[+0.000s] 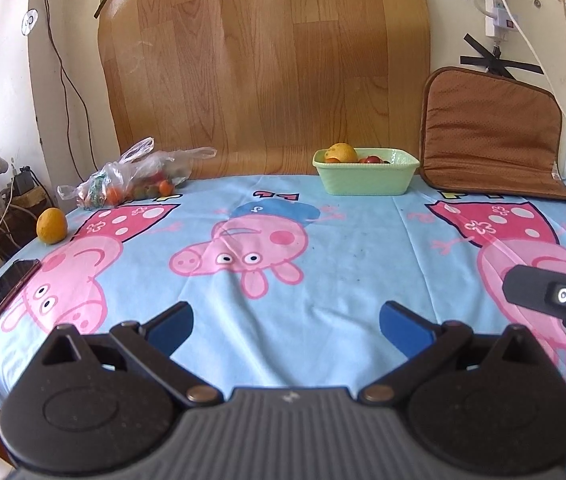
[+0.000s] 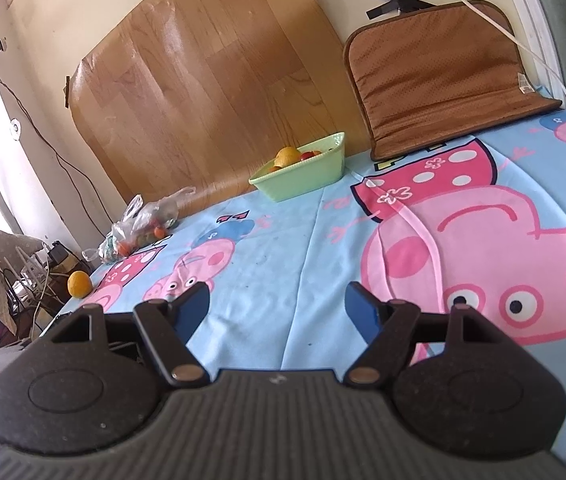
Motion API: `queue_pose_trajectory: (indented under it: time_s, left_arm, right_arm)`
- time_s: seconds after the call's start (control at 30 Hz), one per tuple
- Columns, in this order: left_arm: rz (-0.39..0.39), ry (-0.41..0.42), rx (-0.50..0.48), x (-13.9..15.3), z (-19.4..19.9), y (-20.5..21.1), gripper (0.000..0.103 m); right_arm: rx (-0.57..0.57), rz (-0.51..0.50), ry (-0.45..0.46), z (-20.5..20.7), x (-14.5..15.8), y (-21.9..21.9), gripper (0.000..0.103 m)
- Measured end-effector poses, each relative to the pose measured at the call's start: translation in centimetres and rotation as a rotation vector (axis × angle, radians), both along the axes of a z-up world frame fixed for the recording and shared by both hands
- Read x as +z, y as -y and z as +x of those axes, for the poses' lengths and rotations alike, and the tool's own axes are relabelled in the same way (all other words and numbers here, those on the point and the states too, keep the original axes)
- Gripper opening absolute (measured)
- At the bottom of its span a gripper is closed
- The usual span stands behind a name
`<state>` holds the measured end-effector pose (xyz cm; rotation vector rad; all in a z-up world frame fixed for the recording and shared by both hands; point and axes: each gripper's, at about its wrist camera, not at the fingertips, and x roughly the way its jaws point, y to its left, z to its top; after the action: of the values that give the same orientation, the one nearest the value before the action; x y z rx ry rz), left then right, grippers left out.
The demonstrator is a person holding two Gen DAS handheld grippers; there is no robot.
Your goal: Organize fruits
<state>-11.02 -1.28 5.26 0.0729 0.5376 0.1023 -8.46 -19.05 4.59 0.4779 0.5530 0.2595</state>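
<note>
Left wrist view: left gripper (image 1: 286, 326) low over the cloth (image 1: 363, 240), jaws wide apart and empty. Same for the right gripper (image 2: 277, 308), spread with nothing between. Green bowl (image 1: 367, 182) at the far edge against the wood sheet (image 1: 267, 64), already holding an orange and small red fruits, probably the collecting spot. Loose orange (image 1: 52, 225) near the left edge, beside the phone (image 1: 1, 295); bag (image 1: 135, 178) of small fruits behind it, likely still to sort.
</note>
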Motion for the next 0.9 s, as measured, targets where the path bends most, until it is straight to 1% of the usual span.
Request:
queue_pose_trajectory:
  time_s: [0.53, 0.77, 0.9]
  left_arm:
    - [-0.017, 0.011, -0.022, -0.08, -0.28, -0.13, 0.103]
    - [-0.013, 0.009, -0.008, -0.15, -0.24, -0.25, 0.103]
    - [-0.011, -0.006, 0.004, -0.28, 0.01, -0.37, 0.103]
  right_arm:
    - [-0.006, -0.001, 0.003, -0.06, -0.03, 0.12, 0.077]
    - [-0.01, -0.004, 0.007, -0.11, 0.03, 0.11, 0.077]
    - [-0.009, -0.011, 0.014, -0.18, 0.07, -0.01, 0.077]
